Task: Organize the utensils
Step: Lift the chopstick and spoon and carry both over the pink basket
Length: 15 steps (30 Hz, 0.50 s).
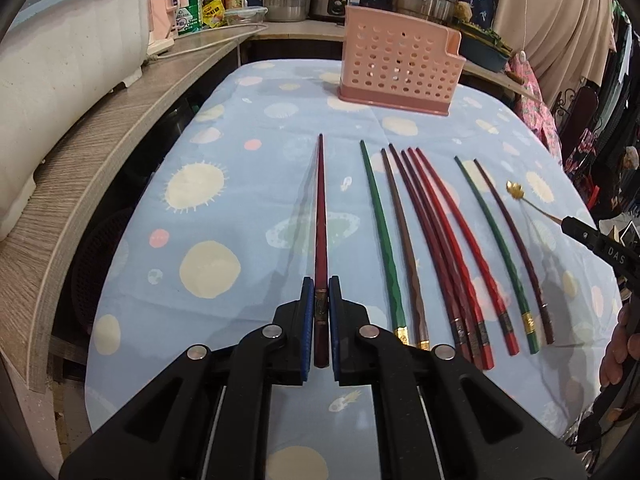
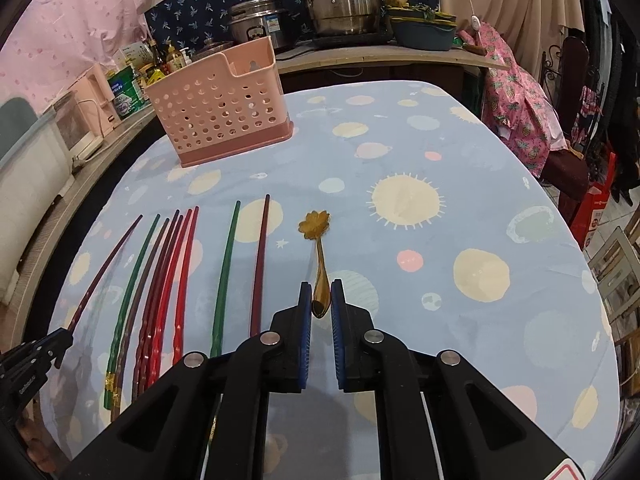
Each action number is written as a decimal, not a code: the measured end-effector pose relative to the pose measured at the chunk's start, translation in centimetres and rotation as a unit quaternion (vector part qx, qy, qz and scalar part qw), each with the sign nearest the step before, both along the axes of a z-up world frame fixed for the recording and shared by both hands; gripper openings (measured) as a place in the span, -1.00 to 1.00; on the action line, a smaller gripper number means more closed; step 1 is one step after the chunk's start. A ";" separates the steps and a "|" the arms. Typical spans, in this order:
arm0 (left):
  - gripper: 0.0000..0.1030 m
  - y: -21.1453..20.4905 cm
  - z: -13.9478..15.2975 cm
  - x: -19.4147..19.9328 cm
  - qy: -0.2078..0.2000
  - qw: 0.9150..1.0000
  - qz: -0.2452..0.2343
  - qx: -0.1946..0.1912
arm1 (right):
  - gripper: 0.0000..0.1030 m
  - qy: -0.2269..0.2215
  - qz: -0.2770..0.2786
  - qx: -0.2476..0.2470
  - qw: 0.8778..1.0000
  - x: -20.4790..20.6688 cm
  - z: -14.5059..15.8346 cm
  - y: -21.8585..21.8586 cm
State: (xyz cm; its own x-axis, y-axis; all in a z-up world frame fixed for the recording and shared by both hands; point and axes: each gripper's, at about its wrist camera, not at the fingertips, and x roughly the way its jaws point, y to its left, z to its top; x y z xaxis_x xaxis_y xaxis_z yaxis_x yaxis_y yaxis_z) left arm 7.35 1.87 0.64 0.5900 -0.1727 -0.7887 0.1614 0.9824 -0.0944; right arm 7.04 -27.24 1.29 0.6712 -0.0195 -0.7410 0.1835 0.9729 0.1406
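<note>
Left gripper [image 1: 320, 304] clamped on a dark red chopstick [image 1: 320, 216], tip aimed at the pink basket [image 1: 400, 68]. Right gripper [image 2: 321, 300] pinches the gold spoon [image 2: 318, 256] by its handle; other chopsticks [image 1: 440, 248] lie on the tablecloth [image 1: 240, 152].

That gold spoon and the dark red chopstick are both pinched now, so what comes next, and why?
Probably carry both toward the pink basket: the left gripper clamps the dark red chopstick, the right gripper the gold spoon, and the basket looks empty.
</note>
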 end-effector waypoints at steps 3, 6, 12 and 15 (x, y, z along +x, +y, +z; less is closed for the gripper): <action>-0.87 0.4 1.2 0.1 -0.009 1.000 0.003 -0.007 | -0.96 -0.006 0.000 0.001 1.000 -0.1 1.0 -0.1; -0.87 0.6 2.7 0.3 -0.023 1.000 0.005 -0.010 | -0.96 -0.011 -0.001 0.001 1.000 -0.1 1.9 -0.1; -0.87 0.9 5.9 1.4 -0.052 0.998 0.010 -0.016 | -0.96 -0.024 -0.001 0.001 1.000 0.3 4.1 -0.2; -0.87 1.0 7.7 2.6 -0.068 0.998 0.012 -0.017 | -0.96 -0.037 -0.001 -0.001 0.999 0.9 5.8 -0.4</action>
